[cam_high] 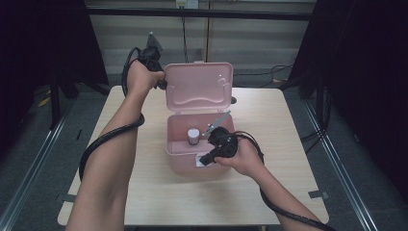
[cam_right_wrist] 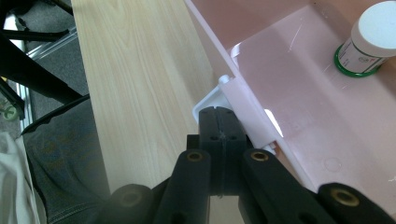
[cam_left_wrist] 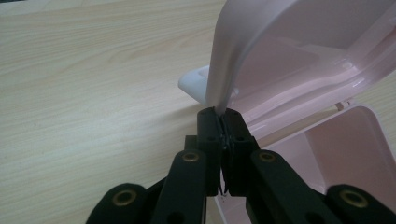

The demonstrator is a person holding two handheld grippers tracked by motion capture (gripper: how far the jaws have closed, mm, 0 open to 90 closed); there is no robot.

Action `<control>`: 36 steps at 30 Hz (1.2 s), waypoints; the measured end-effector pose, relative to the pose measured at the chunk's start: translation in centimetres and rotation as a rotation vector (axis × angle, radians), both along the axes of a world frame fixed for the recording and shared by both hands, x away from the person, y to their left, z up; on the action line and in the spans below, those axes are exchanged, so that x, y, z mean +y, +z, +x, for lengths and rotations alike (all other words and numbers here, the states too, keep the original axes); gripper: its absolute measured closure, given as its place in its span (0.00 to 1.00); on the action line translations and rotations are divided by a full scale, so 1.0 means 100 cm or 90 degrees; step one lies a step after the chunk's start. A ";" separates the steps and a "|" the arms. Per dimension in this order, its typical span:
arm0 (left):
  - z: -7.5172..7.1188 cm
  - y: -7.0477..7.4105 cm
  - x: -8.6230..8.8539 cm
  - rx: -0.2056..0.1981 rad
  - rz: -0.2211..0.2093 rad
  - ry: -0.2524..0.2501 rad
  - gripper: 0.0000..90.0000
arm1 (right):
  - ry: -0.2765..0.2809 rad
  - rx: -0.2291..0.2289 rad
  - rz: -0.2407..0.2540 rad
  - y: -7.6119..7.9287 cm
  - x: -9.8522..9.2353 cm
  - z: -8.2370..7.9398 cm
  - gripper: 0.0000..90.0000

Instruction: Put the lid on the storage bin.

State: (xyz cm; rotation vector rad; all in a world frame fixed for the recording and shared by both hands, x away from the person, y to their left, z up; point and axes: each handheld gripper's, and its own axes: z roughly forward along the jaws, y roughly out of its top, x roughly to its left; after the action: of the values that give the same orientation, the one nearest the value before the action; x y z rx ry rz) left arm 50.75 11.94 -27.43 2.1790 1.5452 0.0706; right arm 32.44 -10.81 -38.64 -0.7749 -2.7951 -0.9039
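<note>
The right gripper (cam_right_wrist: 219, 112) has its jaws pressed together at the white latch (cam_right_wrist: 211, 100) on the pink box (cam_high: 179, 161) mid-bench; farther off, the left gripper (cam_left_wrist: 223, 114) pinches the raised lid (cam_high: 199, 86) edge

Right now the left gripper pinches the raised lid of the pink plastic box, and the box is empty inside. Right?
Not empty: a small white-capped bottle stands inside the pink plastic box, as the high view shows. The rest holds: the left gripper pinches the raised lid's edge.
</note>
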 end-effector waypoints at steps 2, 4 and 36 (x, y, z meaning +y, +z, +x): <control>-0.001 0.000 0.000 0.000 -0.001 0.004 0.97 | -0.002 0.000 0.000 0.000 0.000 0.000 1.00; -0.002 0.001 0.000 -0.003 0.001 0.000 0.97 | -0.004 0.001 0.000 0.000 0.000 0.000 1.00; -0.021 0.007 0.004 -0.012 0.003 -0.016 0.97 | -0.005 -0.004 -0.003 0.000 0.008 0.001 1.00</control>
State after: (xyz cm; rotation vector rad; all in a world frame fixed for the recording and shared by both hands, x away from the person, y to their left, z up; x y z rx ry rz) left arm 48.70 12.30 -26.76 2.1945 1.5091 0.0871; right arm 32.57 -9.97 -38.63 -0.7857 -2.8025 -0.9026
